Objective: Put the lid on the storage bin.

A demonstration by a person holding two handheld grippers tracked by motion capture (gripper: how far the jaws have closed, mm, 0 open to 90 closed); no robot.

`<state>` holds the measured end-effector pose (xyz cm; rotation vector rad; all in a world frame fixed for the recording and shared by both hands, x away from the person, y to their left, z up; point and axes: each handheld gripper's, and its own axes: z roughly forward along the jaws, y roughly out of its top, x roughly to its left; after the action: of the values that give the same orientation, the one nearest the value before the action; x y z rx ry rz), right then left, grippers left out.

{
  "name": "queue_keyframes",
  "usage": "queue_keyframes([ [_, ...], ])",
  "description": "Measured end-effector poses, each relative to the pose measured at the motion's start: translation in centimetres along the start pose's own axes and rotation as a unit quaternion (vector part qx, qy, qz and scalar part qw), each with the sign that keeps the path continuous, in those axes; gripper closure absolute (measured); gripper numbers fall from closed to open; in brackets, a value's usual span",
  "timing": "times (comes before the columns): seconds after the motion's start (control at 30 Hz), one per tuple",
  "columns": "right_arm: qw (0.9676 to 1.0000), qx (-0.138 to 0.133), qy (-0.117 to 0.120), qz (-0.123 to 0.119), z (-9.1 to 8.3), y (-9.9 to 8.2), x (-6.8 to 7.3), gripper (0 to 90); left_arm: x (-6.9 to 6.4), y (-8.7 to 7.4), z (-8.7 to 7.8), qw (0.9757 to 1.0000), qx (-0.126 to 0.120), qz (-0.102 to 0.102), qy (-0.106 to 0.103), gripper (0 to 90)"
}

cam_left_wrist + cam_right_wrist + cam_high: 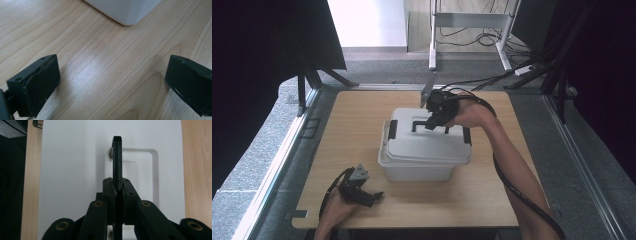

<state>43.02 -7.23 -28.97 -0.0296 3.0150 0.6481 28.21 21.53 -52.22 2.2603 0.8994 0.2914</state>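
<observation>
A white lidded storage box (424, 150) stands at the middle of the wooden table (357, 115), with a black latch at each end of its lid. Its thin black carry handle (117, 157) stands upright over a recess in the lid. My right gripper (117, 186) is shut on that handle from above, and it sits over the lid's top (433, 122) with the hand reaching in from the right. My left gripper (374, 196) rests near the table's front left, open and empty (112, 82). A white corner of the box (127, 11) shows just beyond it.
The table's front edge (412, 224) lies close behind the left hand. Beyond the far edge stand a white desk frame (469, 22) and loose cables on grey carpet. Dark curtains and black stand legs flank both sides.
</observation>
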Motion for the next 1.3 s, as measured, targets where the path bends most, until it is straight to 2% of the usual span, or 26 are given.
queue_keyframes([
  [0.23,0.9999,0.0,0.009,-0.014,2.8,2.1,-0.2,83.7,0.0,0.0,0.0,1.0,0.0,0.001,0.0,0.0],
  [0.33,0.9999,0.008,0.009,-0.012,3.8,2.6,-0.3,83.6,0.0,0.0,0.0,1.0,0.0,0.001,-0.001,0.0],
  [0.5,0.9996,0.022,0.013,-0.011,4.7,2.2,-0.3,83.6,0.0,0.0,0.0,1.0,0.0,0.001,-0.001,0.0],
  [0.7,0.9998,-0.003,0.019,0.002,4.8,1.3,-0.4,81.6,-0.1,0.0,0.0,1.0,-0.001,0.0,0.0,0.0],
  [0.83,0.9997,-0.016,0.014,0.008,4.1,1.1,-0.3,65.6,0.0,0.0,0.0,1.0,0.0,0.0,0.0,0.0],
  [0.97,0.9994,-0.026,-0.012,0.02,2.9,0.6,0.1,48.4,0.0,0.0,0.0,1.0,0.001,0.001,0.0,0.0],
  [1.17,0.997,-0.046,-0.046,0.044,1.5,-0.8,0.6,32.0,-0.1,0.0,0.0,1.0,0.0,0.0,0.0,0.0],
  [1.3,0.9941,-0.05,-0.064,0.072,0.8,-2.3,0.6,23.6,-0.1,0.0,0.0,1.0,0.0,0.0,0.0,0.0],
])
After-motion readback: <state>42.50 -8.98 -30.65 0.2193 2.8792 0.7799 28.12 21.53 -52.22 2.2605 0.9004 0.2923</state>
